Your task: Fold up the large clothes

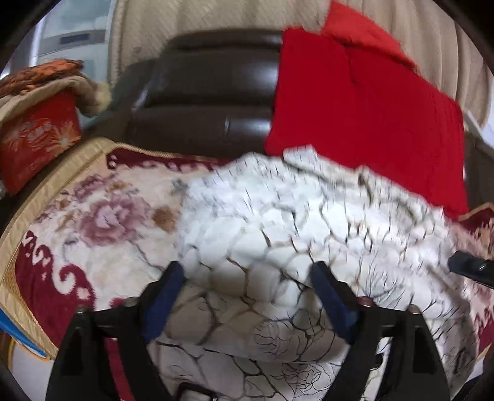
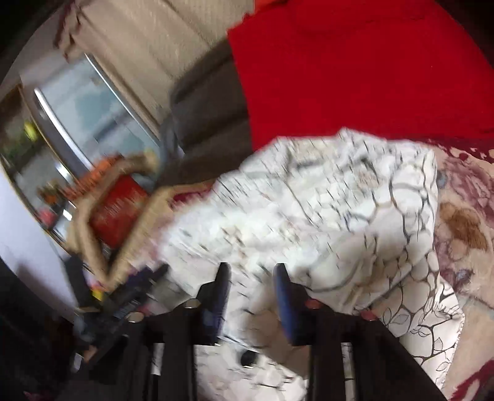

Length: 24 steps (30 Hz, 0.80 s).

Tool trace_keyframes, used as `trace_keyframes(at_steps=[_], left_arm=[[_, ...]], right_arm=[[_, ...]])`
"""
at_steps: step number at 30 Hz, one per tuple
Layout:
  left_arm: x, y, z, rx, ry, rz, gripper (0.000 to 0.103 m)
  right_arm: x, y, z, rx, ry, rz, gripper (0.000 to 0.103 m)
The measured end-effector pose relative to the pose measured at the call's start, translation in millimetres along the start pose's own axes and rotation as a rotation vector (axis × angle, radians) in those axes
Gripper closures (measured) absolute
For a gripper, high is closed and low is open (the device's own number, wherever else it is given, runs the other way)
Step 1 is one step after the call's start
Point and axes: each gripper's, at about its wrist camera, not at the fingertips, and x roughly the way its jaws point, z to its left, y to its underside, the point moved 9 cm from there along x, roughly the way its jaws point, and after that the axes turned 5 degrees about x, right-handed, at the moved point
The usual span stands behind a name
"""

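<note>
A white garment with a black crackle-and-rose print (image 1: 278, 234) lies bunched on a floral sofa cover (image 1: 102, 222). My left gripper (image 1: 247, 271) is open, its blue-padded fingers (image 1: 163, 299) spread wide over the garment's near fold. The right gripper's black tip (image 1: 469, 266) shows at the right edge. In the blurred right wrist view the same garment (image 2: 324, 216) fills the middle. My right gripper (image 2: 251, 271) hangs over it with a gap between the blue pads (image 2: 285, 296); nothing is held between them.
A red cloth (image 1: 364, 108) drapes over the dark leather sofa back (image 1: 210, 92). A red patterned cushion (image 1: 37, 142) sits at the left. Beige curtains (image 1: 216, 15) hang behind. A window (image 2: 92, 101) is at the left in the right wrist view.
</note>
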Motion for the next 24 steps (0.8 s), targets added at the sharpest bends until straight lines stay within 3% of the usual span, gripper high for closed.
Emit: trace_keyframes(at_steps=[3, 5, 9, 12, 16, 18, 21, 24], left_arm=[[24.4, 20.6, -8.1, 0.028, 0.034, 0.131, 0.010], [29.9, 28.6, -9.0, 0.055, 0.025, 0.164, 0.007], [19.4, 24.0, -4.0, 0.034, 0.027, 0.133, 0.007], [4.6, 14.5, -1.7, 0.022, 0.011, 0.057, 0.007], [3.6, 13.6, -10.8, 0.057, -0.004, 0.053, 0.007], [13.2, 19.4, -19.3, 0.096, -0.020, 0.101, 0.007], [18.5, 23.4, -24.5, 0.135, -0.048, 0.122, 0.007], [18.9, 23.3, -23.6, 0.126, -0.044, 0.123, 0.007]], right_arm=[[32.0, 25.4, -30.0, 0.036, 0.106, 0.167, 0.074], [41.3, 34.0, -38.6, 0.073, 0.113, 0.217, 0.075], [25.9, 23.6, -27.7, 0.031, 0.096, 0.149, 0.074], [10.8, 12.9, -19.1, 0.041, 0.040, 0.075, 0.072], [0.5, -7.0, -28.7, 0.060, 0.105, -0.031, 0.072], [6.1, -7.3, -41.7, 0.082, 0.149, -0.015, 0.072], [33.7, 5.2, -67.7, 0.127, 0.218, 0.105, 0.072], [33.0, 2.3, -64.2, 0.103, 0.225, 0.095, 0.072]])
